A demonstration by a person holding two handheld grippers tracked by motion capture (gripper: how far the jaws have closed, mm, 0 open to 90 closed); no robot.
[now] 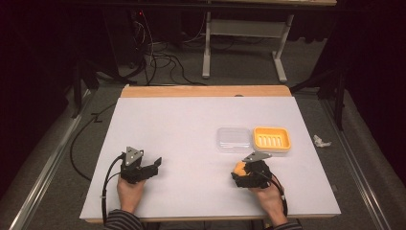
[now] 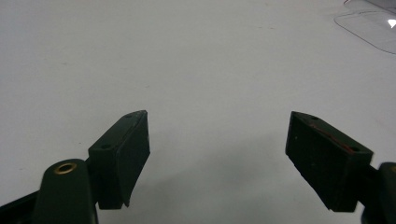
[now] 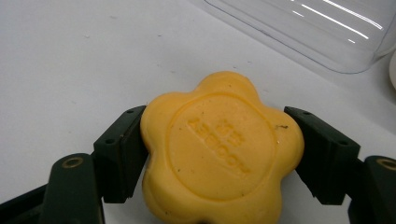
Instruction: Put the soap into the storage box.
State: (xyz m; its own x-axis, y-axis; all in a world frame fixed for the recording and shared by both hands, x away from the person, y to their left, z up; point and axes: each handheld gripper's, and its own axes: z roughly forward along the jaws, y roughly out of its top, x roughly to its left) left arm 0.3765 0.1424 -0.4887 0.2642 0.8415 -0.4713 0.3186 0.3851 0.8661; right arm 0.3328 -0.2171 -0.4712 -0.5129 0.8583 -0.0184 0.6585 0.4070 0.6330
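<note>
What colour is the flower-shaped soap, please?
Orange-yellow; the flower-shaped soap shows best in the right gripper view.

— Table [image 1: 191, 124]: left half and the far strip are bare. Open run from the left gripper [image 1: 154, 164] forward and across to the middle.

— And right side?

— Clear lid [image 1: 233, 139] and orange soap dish [image 1: 271, 138] sit touching, side by side, just ahead of the right gripper [image 1: 241, 168]. Straight forward there is blocked.

— Its jaws free?

— No, the flower-shaped orange soap [image 3: 219, 149] sits between both pads. The lid's edge is close beyond it in the right gripper view.

— Left gripper?

— Jaws wide apart, bare white table between them; only a corner of the lid far off at upper right

— Between the two hands?

— Open table, no clutter
</note>
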